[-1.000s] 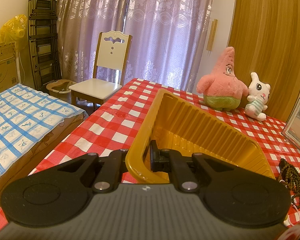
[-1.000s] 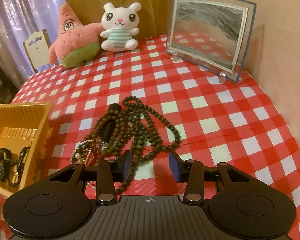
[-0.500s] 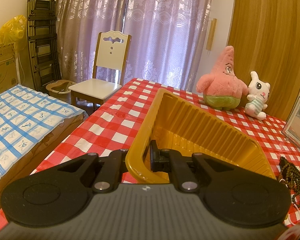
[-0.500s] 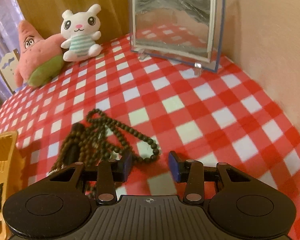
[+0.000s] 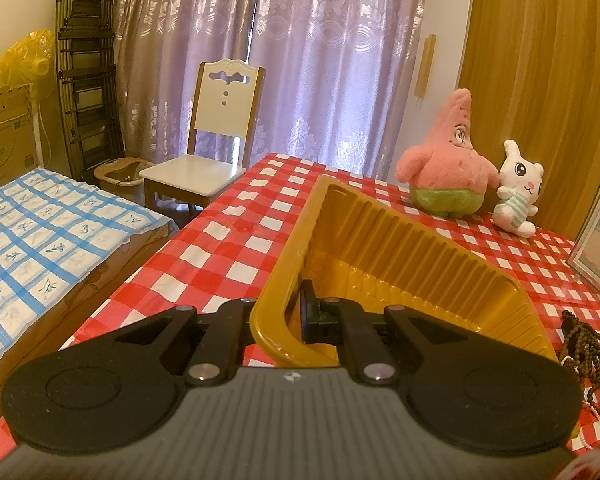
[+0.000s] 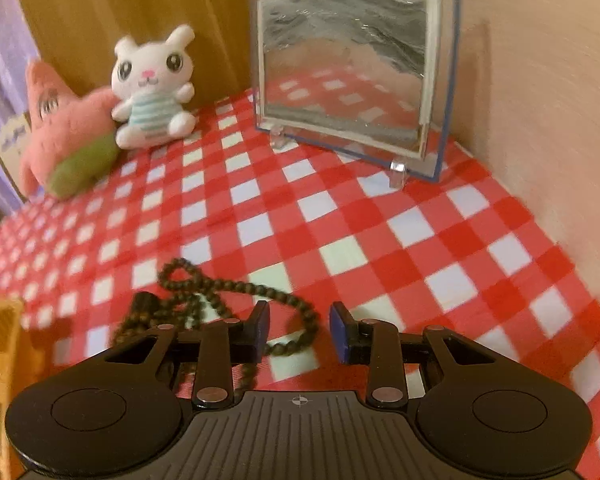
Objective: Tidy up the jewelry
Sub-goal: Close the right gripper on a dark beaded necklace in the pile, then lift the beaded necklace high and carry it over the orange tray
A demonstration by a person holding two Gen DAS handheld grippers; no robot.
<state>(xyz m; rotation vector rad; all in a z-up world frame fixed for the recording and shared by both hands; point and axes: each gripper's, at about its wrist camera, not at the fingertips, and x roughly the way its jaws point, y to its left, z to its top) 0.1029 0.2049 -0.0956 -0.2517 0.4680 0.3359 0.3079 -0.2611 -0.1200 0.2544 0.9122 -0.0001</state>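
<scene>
1. Left gripper (image 5: 274,322): black linkage arms, two round black discs, silver screws, ribbed grey body with a small white mark.
2. Right gripper (image 6: 299,330): same build, blue-faced jaws, crosshair mark.

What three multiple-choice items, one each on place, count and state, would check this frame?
1. Where do the dark beads lie?
A. on the checked cloth in front of the right gripper
B. in the tray
C. on the chair

2. How many plush toys are on the table?
A. one
B. two
C. four

3. What is the left gripper doing?
A. hanging open
B. shut on the tray rim
C. holding beads

Key: 1 A, the strand loops on the cloth between the fingers; 2 B, a pink star and a white bunny; 3 B, the rim is clamped.
</scene>
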